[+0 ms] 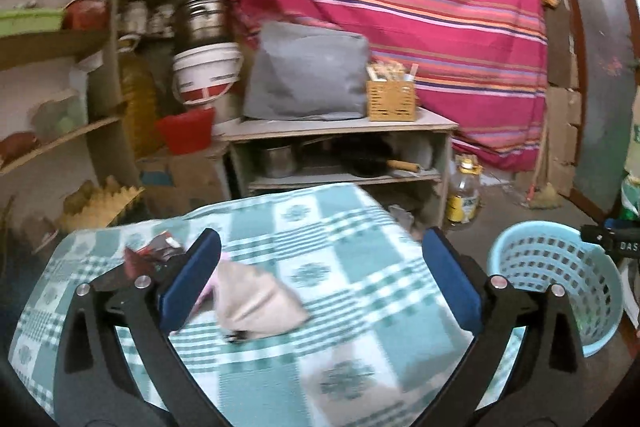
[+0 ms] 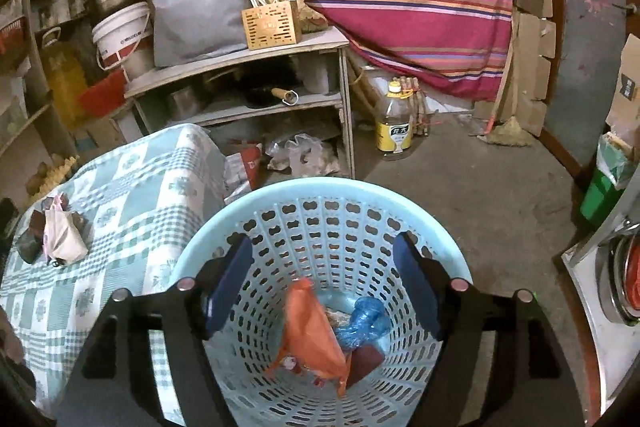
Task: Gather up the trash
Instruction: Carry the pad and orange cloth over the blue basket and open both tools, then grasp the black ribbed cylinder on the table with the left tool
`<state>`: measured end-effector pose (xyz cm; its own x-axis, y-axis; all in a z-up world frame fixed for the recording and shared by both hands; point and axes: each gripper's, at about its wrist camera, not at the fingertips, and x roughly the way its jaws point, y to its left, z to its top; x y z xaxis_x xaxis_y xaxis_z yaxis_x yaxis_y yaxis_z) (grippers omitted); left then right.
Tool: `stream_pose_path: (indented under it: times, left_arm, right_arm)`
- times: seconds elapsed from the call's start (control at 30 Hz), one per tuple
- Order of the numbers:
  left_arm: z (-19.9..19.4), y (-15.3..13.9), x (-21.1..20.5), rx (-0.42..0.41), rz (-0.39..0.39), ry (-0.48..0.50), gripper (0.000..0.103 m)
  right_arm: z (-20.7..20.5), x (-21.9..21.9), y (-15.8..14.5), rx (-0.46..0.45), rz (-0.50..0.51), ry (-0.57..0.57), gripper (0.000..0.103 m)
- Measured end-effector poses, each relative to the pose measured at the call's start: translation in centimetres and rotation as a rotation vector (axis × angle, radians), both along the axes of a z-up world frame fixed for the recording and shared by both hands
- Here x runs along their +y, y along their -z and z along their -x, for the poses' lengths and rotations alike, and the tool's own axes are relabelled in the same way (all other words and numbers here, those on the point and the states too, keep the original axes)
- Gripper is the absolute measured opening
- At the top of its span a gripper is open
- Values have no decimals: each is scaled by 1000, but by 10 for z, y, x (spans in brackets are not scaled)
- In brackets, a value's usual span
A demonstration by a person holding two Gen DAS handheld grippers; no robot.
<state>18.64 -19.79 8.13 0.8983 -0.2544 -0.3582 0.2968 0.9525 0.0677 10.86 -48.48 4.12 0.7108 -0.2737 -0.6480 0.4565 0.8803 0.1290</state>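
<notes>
My right gripper [image 2: 322, 287] hung over the blue basket [image 2: 224, 227], jaws apart and empty; an orange wrapper [image 2: 312, 339], blue plastic [image 2: 366, 319] and a dark red packet [image 2: 366, 363] lay inside. My left gripper [image 1: 320, 279] gaped empty above the checked cloth [image 1: 360, 307], where a beige wrapper [image 1: 256, 303] lay

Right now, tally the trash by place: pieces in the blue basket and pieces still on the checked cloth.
In the blue basket: 3 (orange wrapper, blue plastic bag, dark red packet)
On the checked cloth: 2 (beige pouch, dark wrapper)
Total: 5
</notes>
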Motion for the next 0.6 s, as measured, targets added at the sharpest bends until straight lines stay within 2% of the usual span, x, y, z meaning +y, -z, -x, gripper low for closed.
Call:
stream_pose_path:
  times: [0.07,0.3,0.4,0.6]
  left_arm:
    - [-8,3,21,11,14,-33,97]
    - [-41,15,90,62,46,-155,97]
    - [-56,22,121,104,69,-206,97]
    - [-81,37,171,186,86,-296,97]
  right_arm:
    - [-3,7,-4,-16,7,-8,79]
    - [-32,69,-16,-74,59,-111,84]
    - [-48,100,-16,-99,64,-149,89]
    - [-81,152,-5,-70,62,-236,92]
